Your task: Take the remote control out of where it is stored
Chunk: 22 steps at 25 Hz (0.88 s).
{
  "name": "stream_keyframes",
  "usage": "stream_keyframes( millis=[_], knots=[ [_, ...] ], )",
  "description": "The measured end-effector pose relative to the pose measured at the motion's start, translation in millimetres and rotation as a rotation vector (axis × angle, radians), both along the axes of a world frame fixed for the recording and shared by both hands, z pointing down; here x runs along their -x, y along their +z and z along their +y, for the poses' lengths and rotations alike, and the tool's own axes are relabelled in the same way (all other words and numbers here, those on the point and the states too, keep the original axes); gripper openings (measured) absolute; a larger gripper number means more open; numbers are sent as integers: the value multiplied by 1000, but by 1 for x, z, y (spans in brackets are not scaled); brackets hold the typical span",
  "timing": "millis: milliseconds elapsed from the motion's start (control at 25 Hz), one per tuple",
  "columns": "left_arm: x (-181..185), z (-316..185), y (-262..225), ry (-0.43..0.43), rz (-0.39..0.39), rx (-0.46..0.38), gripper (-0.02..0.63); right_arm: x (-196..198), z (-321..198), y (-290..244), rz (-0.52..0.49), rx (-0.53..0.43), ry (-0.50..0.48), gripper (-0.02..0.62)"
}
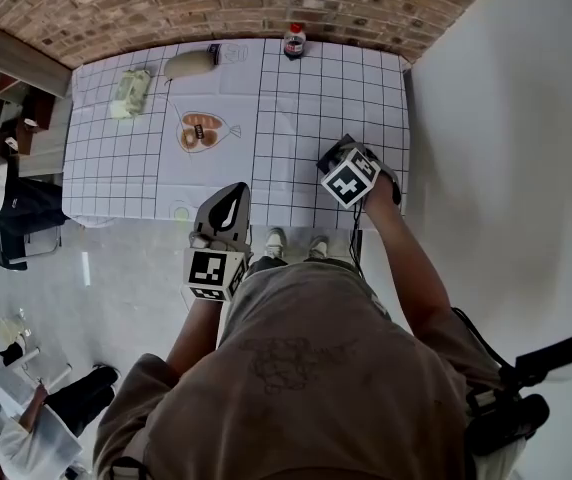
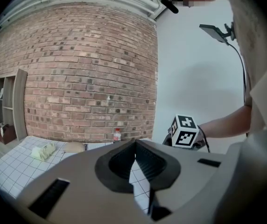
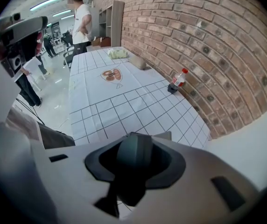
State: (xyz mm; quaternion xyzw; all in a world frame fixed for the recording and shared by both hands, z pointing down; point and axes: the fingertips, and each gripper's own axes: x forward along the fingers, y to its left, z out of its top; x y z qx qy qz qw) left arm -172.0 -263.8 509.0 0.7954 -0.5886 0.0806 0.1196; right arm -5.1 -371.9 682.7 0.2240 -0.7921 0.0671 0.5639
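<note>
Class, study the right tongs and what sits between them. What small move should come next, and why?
Probably lift the right tongs slightly, straight up, grip unchanged. They are closed on the dark grey rounded remote control, pointing steeply down near the front edge of the white checked tablecloth; its storage place is hidden, so a vertical pull seems safest.

Bottle [image 1: 293, 41] on table [image 1: 306, 128] by wall [image 1: 116, 8], pouch [image 1: 189, 64] to its left

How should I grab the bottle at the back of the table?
Take the bottle round its mid-body, probably coming level from the near side of the table. It stands upright close to the brick wall, so the far side looks blocked for a claw.
</note>
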Motion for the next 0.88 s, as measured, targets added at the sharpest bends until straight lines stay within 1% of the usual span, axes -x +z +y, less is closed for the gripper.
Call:
stream_keyframes(
  millis=[40, 120, 160, 200, 320, 520, 680, 880],
  knots=[
    [0, -1, 0, -5, 25, 5, 11, 0, 1, -8, -9, -9, 1, 118],
    [2, -1, 3, -31, 102, 23, 11, -3, 2, -24, -25, -29, 2, 118],
    [3, -1, 3, -42, 123, 27, 12, -5, 2, -33, -32, -42, 3, 119],
    [3, -2, 4, -48, 126, 27, 12, -7, 2, -42, -39, -56, 5, 118],
    [2, -5, 1, -48, 114, 17, 12, -12, 1, -69, -71, -104, 15, 118],
    [-2, -10, -4, -37, 136, 6, 12, -17, -3, -119, -172, -215, 40, 117],
    [-11, -17, -12, 2, 118, -21, 11, -16, -2, -165, -309, -324, 37, 117],
    [-22, -25, -13, 64, 56, -40, 11, -22, 0, -225, -515, -479, 70, 117]
  ],
)
